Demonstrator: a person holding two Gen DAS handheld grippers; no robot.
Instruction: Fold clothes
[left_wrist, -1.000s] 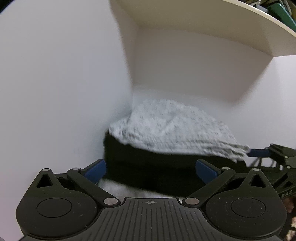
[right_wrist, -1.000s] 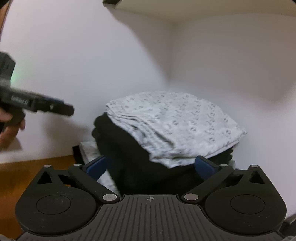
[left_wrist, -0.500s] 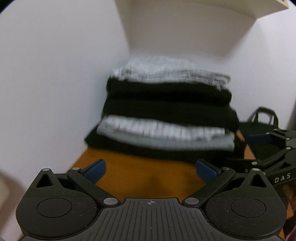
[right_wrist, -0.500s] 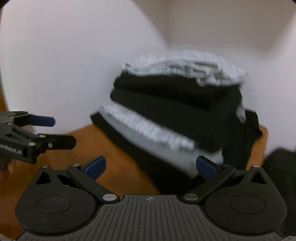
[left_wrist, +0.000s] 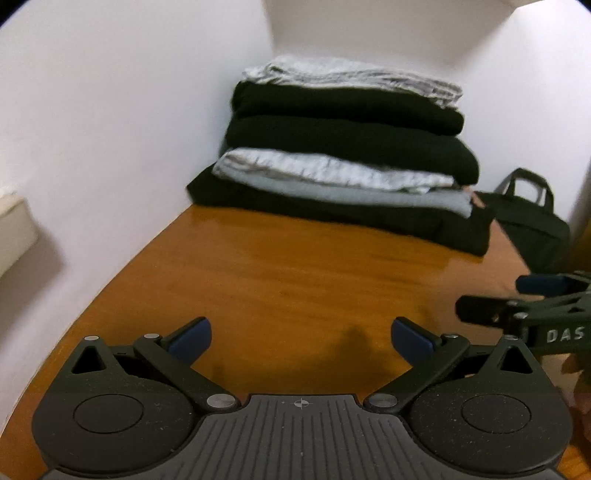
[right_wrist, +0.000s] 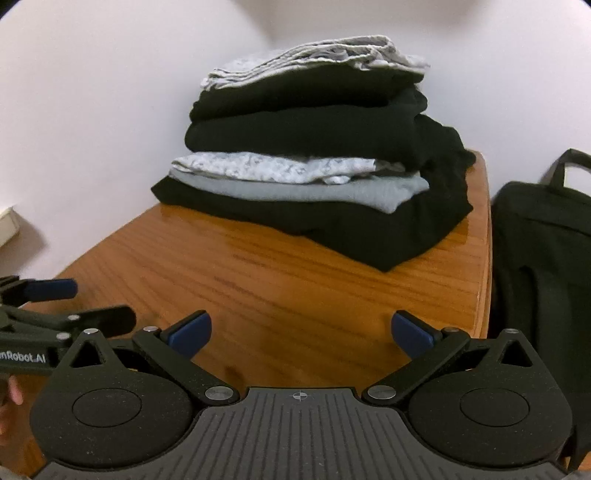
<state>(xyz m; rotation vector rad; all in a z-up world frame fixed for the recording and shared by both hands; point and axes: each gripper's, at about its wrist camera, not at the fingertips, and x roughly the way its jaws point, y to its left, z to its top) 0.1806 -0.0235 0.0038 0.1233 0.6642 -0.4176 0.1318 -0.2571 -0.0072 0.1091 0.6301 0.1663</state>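
Folded clothes (right_wrist: 314, 155), six soft layers: three black, three grey or patterned, stacked in tabletop (right_wrist: 258, 280) corner on glossy wood. Left gripper (left_wrist: 301, 336) and right gripper (right_wrist: 300, 331) fingers spread, empty.

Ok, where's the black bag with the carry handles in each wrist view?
Left wrist: black fabric bag with carry handles at the right edge, behind the wooden table's far right corner.
Right wrist: the bag fills the right side, beside the table's edge.
Shared landmark: stack of folded black and grey clothes.
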